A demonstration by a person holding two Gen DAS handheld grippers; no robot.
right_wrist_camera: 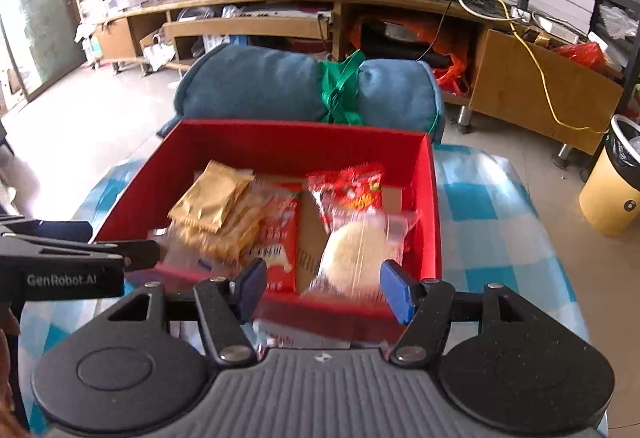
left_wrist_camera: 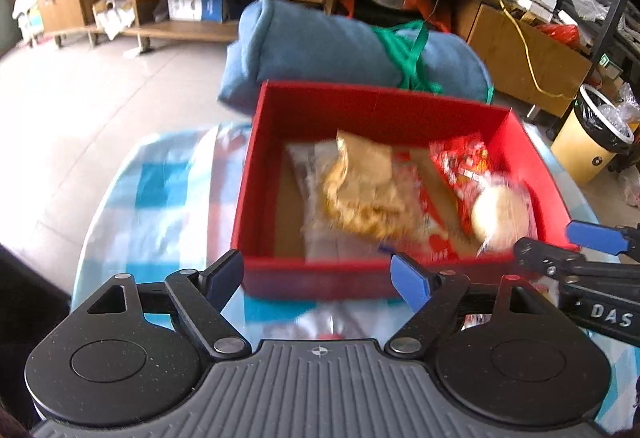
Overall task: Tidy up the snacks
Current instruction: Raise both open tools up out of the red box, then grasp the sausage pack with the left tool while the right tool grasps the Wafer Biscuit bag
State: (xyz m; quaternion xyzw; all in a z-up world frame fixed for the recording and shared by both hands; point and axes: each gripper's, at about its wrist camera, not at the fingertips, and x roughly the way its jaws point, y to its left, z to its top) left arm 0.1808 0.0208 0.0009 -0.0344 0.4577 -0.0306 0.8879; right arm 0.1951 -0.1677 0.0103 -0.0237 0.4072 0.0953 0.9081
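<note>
Left wrist view, read from left to right: checked blue-and-white cloth (left_wrist_camera: 160,190) covering the near surface; left gripper (left_wrist_camera: 318,280) at the near edge of the red box (left_wrist_camera: 256,174), jaws spread apart with nothing between them; inside the box, a gold snack packet (left_wrist_camera: 362,174) lying on paler wrappers left of centre, a red snack packet (left_wrist_camera: 460,162) toward the far right, and a round pale bun in clear wrap (left_wrist_camera: 500,210) at the near right corner, all blurred; right gripper (left_wrist_camera: 560,242) entering from the right, one fingertip just beside the bun, contact not discernible; rolled blue blanket (left_wrist_camera: 320,46) tied with green cord behind the box; yellow bin (left_wrist_camera: 588,146) on the floor at far right.

Right wrist view, left to right: left gripper (right_wrist_camera: 116,242) reaching in from the left toward the box's near left corner; gold snack packet (right_wrist_camera: 212,198) on a stack of biscuit packs; red box (right_wrist_camera: 432,206) on the checked cloth (right_wrist_camera: 480,206); red snack packet (right_wrist_camera: 352,186) behind the bun (right_wrist_camera: 356,254); right gripper (right_wrist_camera: 324,284) with jaws part-way apart, the bun lying between and beyond the blue pads (right_wrist_camera: 396,294); whether they press on its wrapper cannot be told.
</note>
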